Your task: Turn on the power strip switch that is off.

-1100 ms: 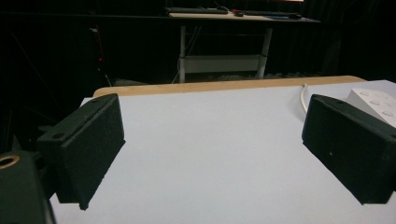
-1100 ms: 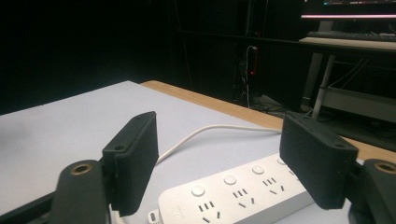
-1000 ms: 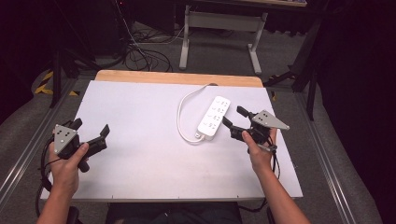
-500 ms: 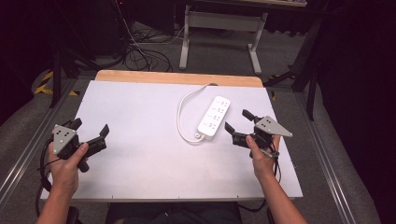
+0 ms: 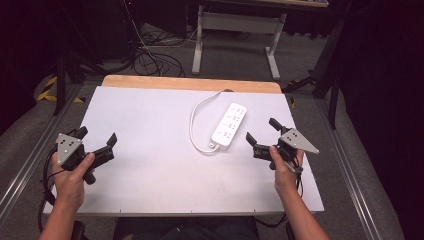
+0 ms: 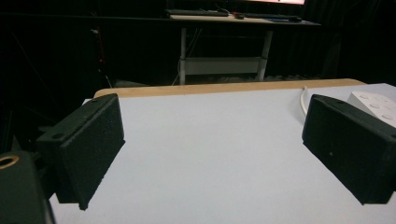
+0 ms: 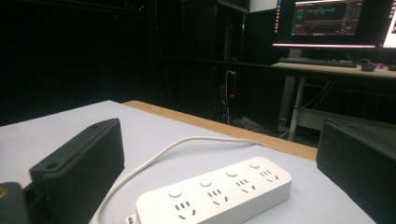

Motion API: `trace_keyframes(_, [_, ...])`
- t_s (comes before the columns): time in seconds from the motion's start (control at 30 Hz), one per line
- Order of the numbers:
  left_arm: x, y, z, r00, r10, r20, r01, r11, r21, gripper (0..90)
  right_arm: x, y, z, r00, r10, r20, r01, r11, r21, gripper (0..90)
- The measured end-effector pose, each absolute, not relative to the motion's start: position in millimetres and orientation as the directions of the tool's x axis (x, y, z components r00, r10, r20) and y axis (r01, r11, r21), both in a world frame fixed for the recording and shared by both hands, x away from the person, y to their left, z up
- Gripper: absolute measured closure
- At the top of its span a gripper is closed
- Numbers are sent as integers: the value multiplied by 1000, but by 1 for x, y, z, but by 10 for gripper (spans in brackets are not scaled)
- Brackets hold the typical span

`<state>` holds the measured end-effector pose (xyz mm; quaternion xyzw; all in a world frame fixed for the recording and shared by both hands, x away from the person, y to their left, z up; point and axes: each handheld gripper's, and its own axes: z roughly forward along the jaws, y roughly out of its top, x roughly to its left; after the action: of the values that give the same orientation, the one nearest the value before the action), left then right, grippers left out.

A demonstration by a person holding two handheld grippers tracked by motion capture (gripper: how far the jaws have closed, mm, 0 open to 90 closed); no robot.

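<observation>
A: How do the fingers stand?

B: Both pairs are spread wide with nothing between them. The right gripper point(image 5: 264, 131) hovers just beside the near end of the white power strip point(image 5: 229, 124), which lies ahead of its jaws, not touching. The left gripper point(image 5: 95, 140) hangs well apart, over bare board.

A: Which step is that?

B: I'd judge an approach. Next the right jaws need to straddle the strip's body and close; its cord point(image 5: 196, 120) loops away from the fingers.

A: And around them?

B: A white table point(image 5: 150, 170) with a wooden far edge point(image 5: 190, 83), then a dark room with a desk and lit monitor point(image 7: 327, 21).
</observation>
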<state>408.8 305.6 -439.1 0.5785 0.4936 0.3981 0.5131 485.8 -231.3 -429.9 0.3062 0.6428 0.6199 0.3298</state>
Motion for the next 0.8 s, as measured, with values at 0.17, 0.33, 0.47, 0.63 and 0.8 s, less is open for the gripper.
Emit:
trace_keyframes(0.17, [409,305,-439,196,980,-45,165,12,986,62,486,-234,-429,-589,807,-52,-32,41,999,27])
trace_keyframes(0.33, [409,305,-439,197,979,-43,165,10,986,62,485,-233,-430,-587,809,-40,-34,25,999,28])
trace_keyframes(0.47, [409,305,-439,196,980,-45,165,13,986,62,486,-233,-430,-581,812,-43,-36,28,999,28])
trace_keyframes(0.63, [410,305,-439,193,980,-46,162,14,987,62,486,-234,-431,-585,810,-47,-37,32,999,28])
trace_keyframes(0.8, [410,305,-439,193,980,-46,162,14,987,62,486,-233,-431,-584,810,-47,-34,33,999,28])
